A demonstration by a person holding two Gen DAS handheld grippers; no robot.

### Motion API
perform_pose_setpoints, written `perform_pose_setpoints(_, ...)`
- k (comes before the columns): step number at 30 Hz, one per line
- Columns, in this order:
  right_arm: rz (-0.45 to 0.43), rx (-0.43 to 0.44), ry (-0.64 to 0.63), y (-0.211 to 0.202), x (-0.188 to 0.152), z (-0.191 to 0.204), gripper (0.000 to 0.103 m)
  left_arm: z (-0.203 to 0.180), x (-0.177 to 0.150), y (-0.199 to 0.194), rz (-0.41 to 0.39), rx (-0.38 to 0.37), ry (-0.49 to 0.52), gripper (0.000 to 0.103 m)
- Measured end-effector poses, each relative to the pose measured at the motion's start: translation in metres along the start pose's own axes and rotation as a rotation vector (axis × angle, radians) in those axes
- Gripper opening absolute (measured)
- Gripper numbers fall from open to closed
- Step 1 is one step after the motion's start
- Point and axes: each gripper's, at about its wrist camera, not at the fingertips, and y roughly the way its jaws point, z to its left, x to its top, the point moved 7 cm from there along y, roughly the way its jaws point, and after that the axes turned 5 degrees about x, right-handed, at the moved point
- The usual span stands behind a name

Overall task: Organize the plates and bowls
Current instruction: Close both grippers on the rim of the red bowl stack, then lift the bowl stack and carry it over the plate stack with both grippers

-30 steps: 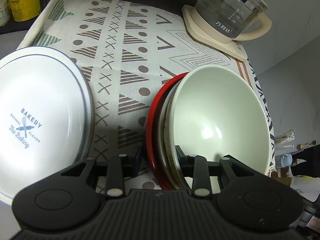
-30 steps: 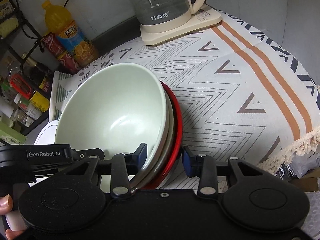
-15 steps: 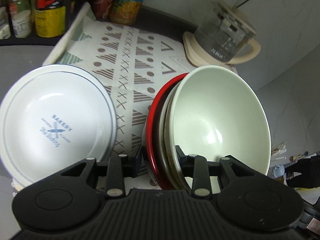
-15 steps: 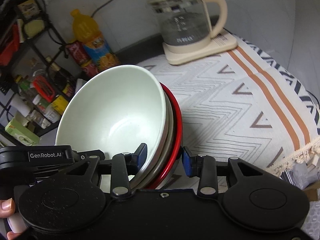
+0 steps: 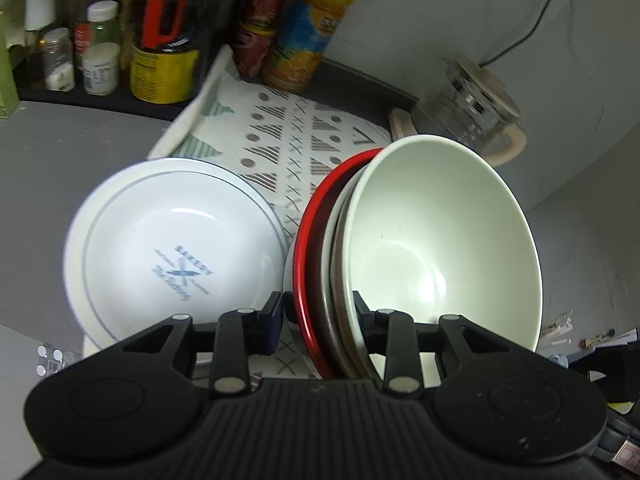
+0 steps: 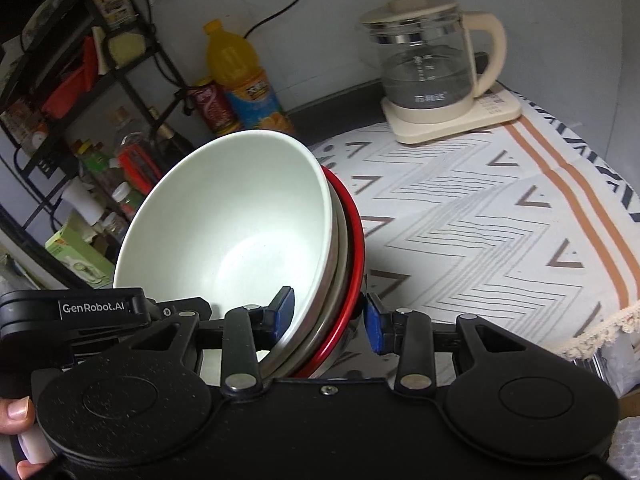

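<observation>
Left wrist view: we've got the left gripper [image 5: 318, 320] and right gripper [image 6: 326, 316] both clamped on the nested bowl stack [image 5: 420, 256], tilted mid-air beside the white plate [image 5: 176, 252], so uneven squeeze could slip the pale bowl [image 6: 236, 228] out.

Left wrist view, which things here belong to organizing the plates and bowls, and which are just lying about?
Job:
stack of nested bowls, clamped by left claw and right claw
white Bakery plate

Lying about:
glass kettle
orange juice bottle
red can
jars
</observation>
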Motion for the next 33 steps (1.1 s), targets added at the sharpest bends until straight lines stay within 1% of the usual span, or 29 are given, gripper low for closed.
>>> perform_pose_setpoints(7,0.007,0.04,-0.031,0.009,0.002,0.029,0.037,0.029,0.008,-0.009,-0.01,0.023,-0.036,0.032)
perform_pose_setpoints(14,0.025,0.068,-0.06,0.029,0.006,0.06,0.037,0.061,0.022,-0.014,-0.021,0.043,-0.063,0.032)
perform_pose_setpoints(26,0.083,0.085,-0.082,0.072,0.004,0.105,0.037,0.116,0.044,-0.011,0.01,0.073,-0.118,0.032)
perform_pose_setpoints(33,0.13,0.068,-0.074,0.096,-0.006,0.112,0.037,0.137,0.046,0.004,0.049,0.082,-0.12,0.032)
